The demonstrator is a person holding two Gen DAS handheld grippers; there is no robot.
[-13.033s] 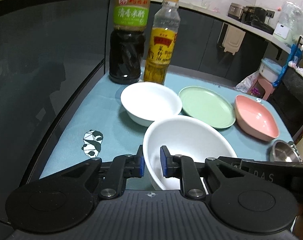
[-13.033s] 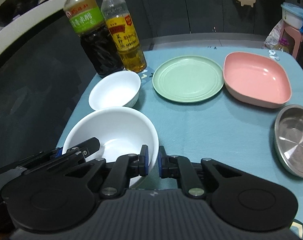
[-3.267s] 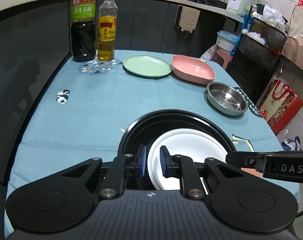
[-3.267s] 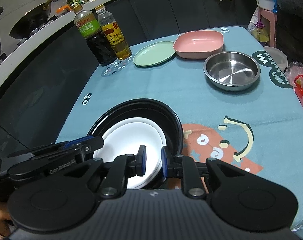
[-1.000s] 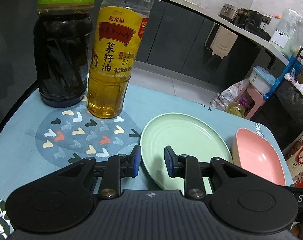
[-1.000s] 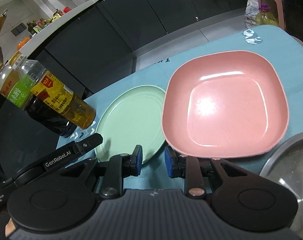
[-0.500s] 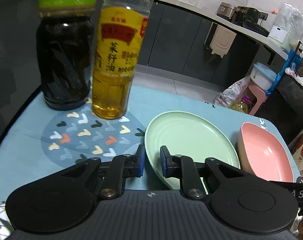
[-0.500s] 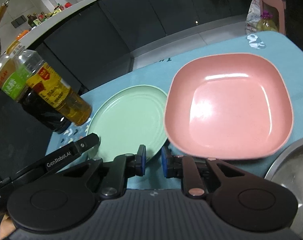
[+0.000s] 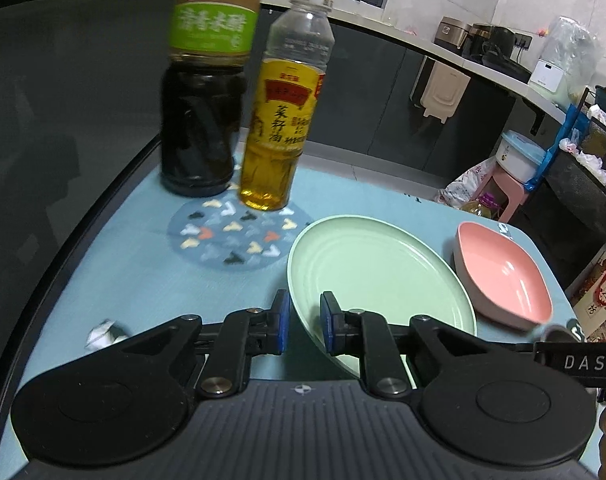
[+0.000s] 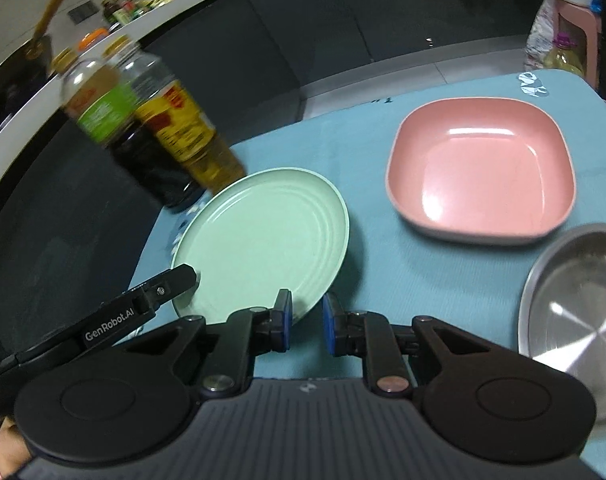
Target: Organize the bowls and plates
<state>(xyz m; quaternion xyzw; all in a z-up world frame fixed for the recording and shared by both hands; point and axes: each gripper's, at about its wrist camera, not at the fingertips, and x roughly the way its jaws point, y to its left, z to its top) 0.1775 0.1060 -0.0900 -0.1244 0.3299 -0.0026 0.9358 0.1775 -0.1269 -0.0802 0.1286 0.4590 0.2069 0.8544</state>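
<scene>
The round green plate point(image 9: 383, 276) hangs slightly tilted just above the blue cloth, and a shadow lies under its right edge in the right wrist view. My left gripper point(image 9: 305, 320) is shut on the plate's near-left rim. My right gripper point(image 10: 307, 324) is shut on the near rim of the same green plate point(image 10: 263, 232). The left gripper's finger point(image 10: 179, 276) shows at the plate's left edge. A square pink dish point(image 10: 483, 184) rests on the cloth to the right, apart from the plate.
A dark vinegar bottle point(image 9: 203, 120) and a yellow oil bottle point(image 9: 279, 132) stand behind the plate at the table's far left. A steel bowl point(image 10: 575, 280) sits at the near right. The table's dark edge point(image 9: 103, 216) curves along the left.
Both grippers closed on the green plate's rim. They then drew back and slightly up with it, so the plate has left the pink dish's side and the bottles look farther off.
</scene>
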